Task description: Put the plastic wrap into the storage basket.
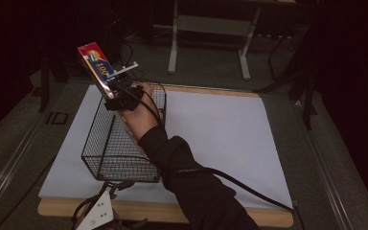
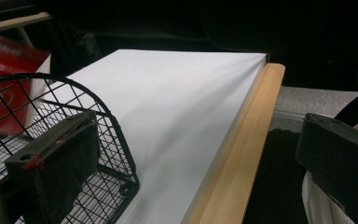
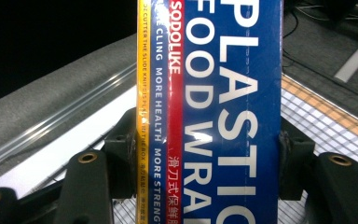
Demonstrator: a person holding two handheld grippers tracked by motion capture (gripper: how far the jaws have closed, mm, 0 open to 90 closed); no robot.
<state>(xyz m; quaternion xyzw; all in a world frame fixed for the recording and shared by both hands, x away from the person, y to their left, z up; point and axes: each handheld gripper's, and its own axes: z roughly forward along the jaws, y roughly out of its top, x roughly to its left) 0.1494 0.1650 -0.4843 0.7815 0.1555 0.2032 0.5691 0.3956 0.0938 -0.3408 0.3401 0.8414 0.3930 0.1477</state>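
My right gripper (image 1: 117, 91) is shut on a long blue, red and yellow plastic food wrap box (image 1: 96, 60). The box stands tilted, its top end up and to the left, its lower part down inside the black wire basket (image 1: 100, 158). In the right gripper view the pads press both long sides of the box (image 3: 233, 93), with basket wires (image 3: 317, 112) below. My left gripper (image 1: 117, 184) rests at the table's front edge by the basket's near end. Its jaws stand wide open with nothing between them (image 2: 196, 177). A red box face (image 2: 9, 70) shows through the basket (image 2: 116, 135).
A white sheet (image 1: 220, 139) covers the table, with a wooden strip (image 2: 242, 149) along its front edge. The right gripper's black cable (image 1: 249, 189) trails over the sleeve and off the front right. A metal stand (image 1: 175, 43) rises on the floor beyond the table.
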